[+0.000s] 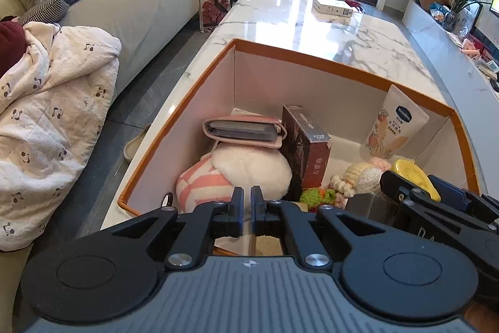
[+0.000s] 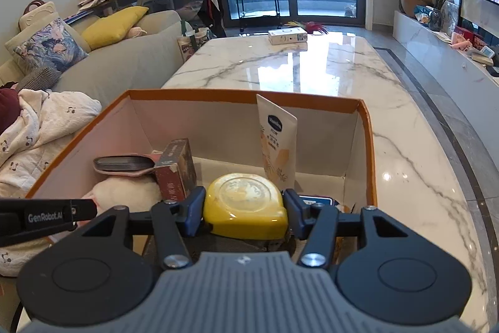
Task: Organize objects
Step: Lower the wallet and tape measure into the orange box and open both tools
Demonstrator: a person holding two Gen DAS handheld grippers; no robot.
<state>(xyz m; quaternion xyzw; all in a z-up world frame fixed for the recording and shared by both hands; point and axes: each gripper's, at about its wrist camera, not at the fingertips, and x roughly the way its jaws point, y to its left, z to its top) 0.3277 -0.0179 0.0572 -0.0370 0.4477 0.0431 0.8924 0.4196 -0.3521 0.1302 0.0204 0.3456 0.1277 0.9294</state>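
An orange-rimmed cardboard box [image 1: 312,64] [image 2: 243,95] stands on the marble table. Inside are a pink wallet [image 1: 243,131] on a pink-striped plush [image 1: 249,173], a brown carton [image 1: 307,149], a Vaseline tube [image 1: 393,127] [image 2: 276,142] leaning on the far wall, and small crochet toys [image 1: 358,177]. My right gripper [image 2: 244,209] is shut on a yellow tape measure [image 2: 244,202] [image 1: 411,173], held inside the box. My left gripper [image 1: 247,208] is shut and empty over the box's near edge, above the plush.
A white flat box [image 2: 287,36] lies at the table's far end. A grey sofa [image 1: 140,11] with cushions and a panda blanket [image 1: 53,114] runs along the left. A low white TV bench [image 2: 443,52] runs along the right.
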